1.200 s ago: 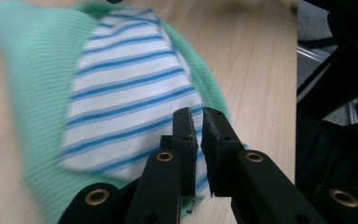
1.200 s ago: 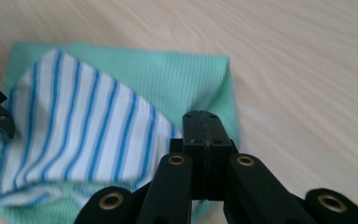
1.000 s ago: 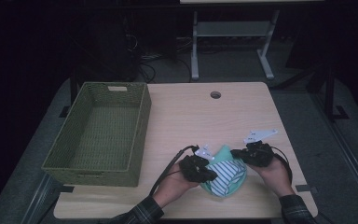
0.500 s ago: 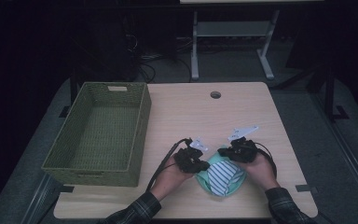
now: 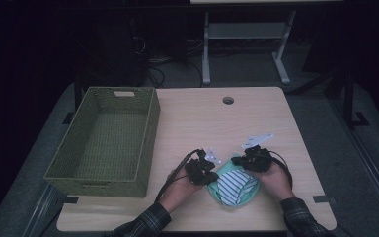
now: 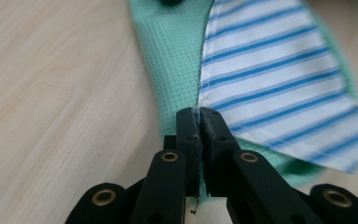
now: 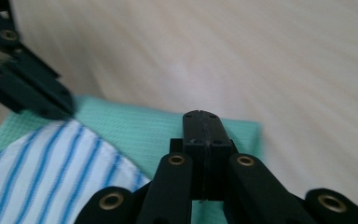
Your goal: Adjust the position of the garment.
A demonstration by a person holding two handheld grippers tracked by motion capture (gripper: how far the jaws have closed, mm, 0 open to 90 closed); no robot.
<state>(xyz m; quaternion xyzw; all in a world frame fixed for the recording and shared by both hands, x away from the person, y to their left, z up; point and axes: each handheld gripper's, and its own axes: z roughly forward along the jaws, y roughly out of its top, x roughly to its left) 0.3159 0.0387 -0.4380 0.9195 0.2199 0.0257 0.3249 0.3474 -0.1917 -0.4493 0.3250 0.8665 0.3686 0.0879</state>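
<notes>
Striped cloth (image 6: 279,79): cut off by frame edges, lower part blurred.
Right tool (image 7: 204,122): whether it pinches fabric, cannot tell.
Table (image 7: 242,56): blurred.

A pale wooden table (image 5: 192,123) carries a green woven basket (image 5: 106,140) and a green-and-striped cloth (image 5: 232,186) under the jaws.

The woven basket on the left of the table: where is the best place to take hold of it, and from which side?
Probably the woven basket is best gripped at its far short wall, where a handle slot opens below the rim. One jaw can enter the slot from outside, coming from the table's far side. The other walls look plain and tall.
</notes>
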